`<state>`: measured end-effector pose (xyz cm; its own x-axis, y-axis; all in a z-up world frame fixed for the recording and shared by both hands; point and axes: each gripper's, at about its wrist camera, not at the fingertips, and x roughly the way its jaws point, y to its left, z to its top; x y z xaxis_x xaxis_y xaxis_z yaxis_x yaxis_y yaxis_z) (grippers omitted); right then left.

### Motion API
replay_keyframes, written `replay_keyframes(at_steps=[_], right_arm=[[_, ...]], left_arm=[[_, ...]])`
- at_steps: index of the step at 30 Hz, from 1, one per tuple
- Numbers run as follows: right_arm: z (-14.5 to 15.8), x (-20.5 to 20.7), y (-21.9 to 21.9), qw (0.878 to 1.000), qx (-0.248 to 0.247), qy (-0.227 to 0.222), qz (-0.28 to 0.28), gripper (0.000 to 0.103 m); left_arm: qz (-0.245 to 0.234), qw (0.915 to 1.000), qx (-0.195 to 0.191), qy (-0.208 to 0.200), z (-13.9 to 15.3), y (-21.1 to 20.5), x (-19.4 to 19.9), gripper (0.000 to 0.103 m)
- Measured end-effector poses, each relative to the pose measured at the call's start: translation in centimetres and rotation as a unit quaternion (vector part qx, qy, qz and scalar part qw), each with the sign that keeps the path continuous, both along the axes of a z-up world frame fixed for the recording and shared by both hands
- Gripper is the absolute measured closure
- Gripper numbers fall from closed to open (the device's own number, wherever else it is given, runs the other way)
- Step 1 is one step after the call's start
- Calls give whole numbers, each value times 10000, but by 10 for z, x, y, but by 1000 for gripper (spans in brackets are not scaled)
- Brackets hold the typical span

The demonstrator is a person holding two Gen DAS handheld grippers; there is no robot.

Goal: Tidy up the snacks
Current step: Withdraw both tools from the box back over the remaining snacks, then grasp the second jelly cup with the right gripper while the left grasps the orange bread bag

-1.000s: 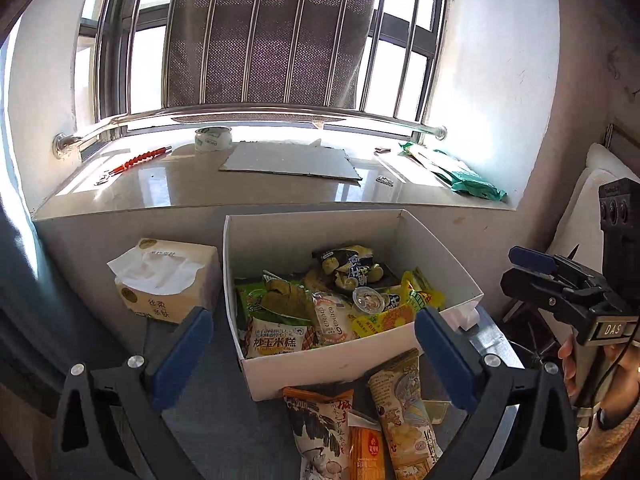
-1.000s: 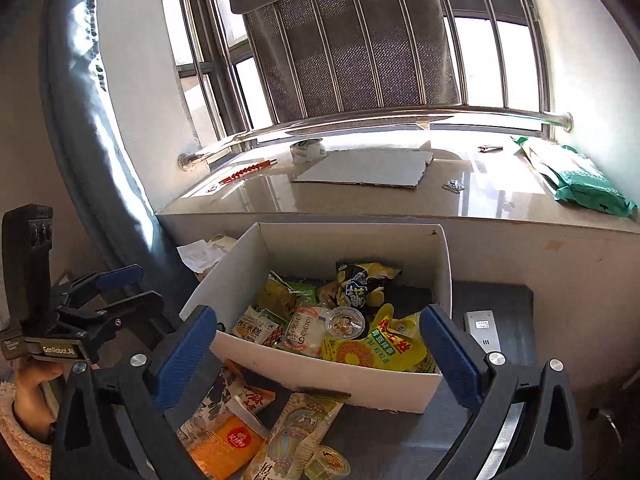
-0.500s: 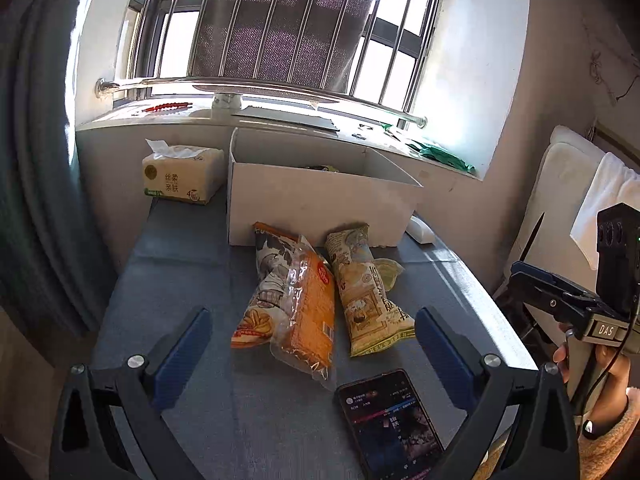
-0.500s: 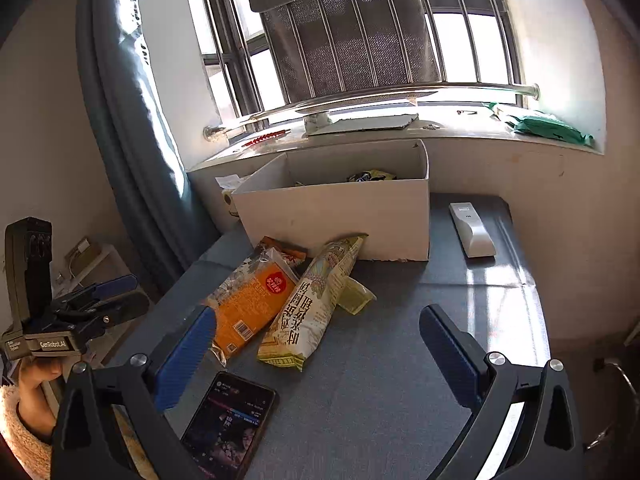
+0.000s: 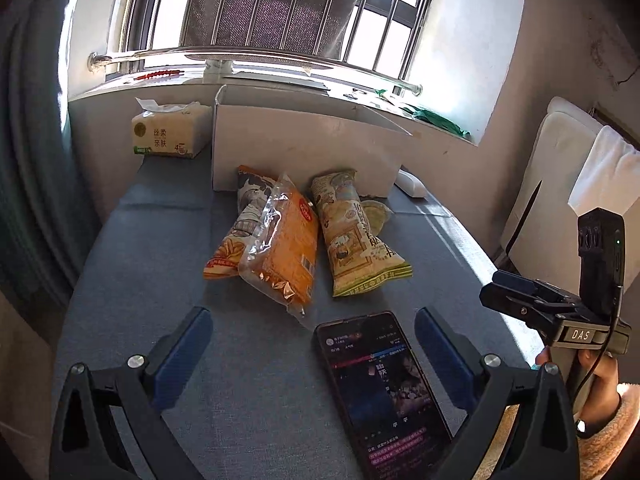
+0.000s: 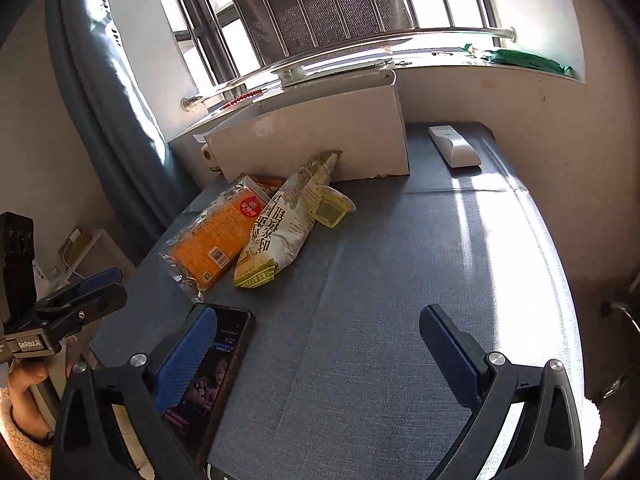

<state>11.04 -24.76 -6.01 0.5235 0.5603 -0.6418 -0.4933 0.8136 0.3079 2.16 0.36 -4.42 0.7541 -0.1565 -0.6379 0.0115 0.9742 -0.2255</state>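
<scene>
A white box (image 5: 304, 152) stands at the far end of the blue-grey table (image 5: 256, 392); it also shows in the right wrist view (image 6: 316, 140). In front of it lie an orange clear-wrapped pack (image 5: 286, 248), a cartoon-printed bag (image 5: 240, 224) under it, a pale green-yellow bag (image 5: 352, 232) and a small jelly cup (image 5: 376, 216). The right wrist view shows the orange pack (image 6: 216, 236), the pale bag (image 6: 284, 224) and the cup (image 6: 332, 208). My left gripper (image 5: 312, 352) is open and empty, low over the near table. My right gripper (image 6: 316, 356) is open and empty, to the right.
A lit phone (image 5: 384, 388) lies at the near edge between the left fingers, also in the right wrist view (image 6: 208, 376). A tissue pack (image 5: 168, 136) stands left of the box. A white remote (image 6: 454, 146) lies right of the box. A windowsill runs behind.
Both grippers have pulled back and down from over the box to the near end of the table. The box's inside is now out of sight. Both stay open.
</scene>
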Motion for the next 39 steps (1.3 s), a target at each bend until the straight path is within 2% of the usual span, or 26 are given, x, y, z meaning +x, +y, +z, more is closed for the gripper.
replay_keyframes(at_steps=[9, 15, 19, 25, 28, 30, 32, 33, 34, 35, 36, 39], right_arm=[[1, 62, 21, 9986, -493, -138, 106, 0], [-4, 112, 41, 9976, -669, 197, 11, 0], [-12, 133, 58, 9950, -985, 130, -95, 0], [-27, 146, 82, 9898, -1417, 144, 57, 0], [-31, 145, 95, 9842, -1767, 7, 129, 0], [-34, 147, 98, 9850, -1712, 44, 192, 0], [-36, 151, 100, 9857, -1646, 137, 334, 13], [-37, 152, 101, 9859, -1599, 220, 439, 39], [-38, 151, 103, 9844, -1670, 238, 497, 53], [-38, 147, 105, 9817, -1846, 67, 465, 53], [-39, 144, 107, 9805, -1879, 94, 569, 53], [-37, 139, 103, 9841, -1622, 151, 710, 54]], left_arm=[[9, 10000, 83, -27, 4, 1, -5, 0], [44, 10000, 9, -6, 2, 6, -6, 0], [20, 10000, 9, 14, 0, 7, -5, 0], [16, 10000, -18, 91, -6, 8, 0, 0], [21, 9999, 5, 121, -8, 8, 4, 0], [30, 9999, 16, 119, -8, 8, 5, 0], [31, 9999, 40, 138, -9, 8, 7, 0], [50, 9999, 79, 143, -9, 8, 7, 0], [64, 9998, 106, 156, -10, 8, 7, 0], [80, 9998, 113, 164, -10, 9, 8, 0], [99, 9998, 110, 166, -11, 9, 8, 0], [145, 9996, 126, 191, -12, 12, 10, 0]])
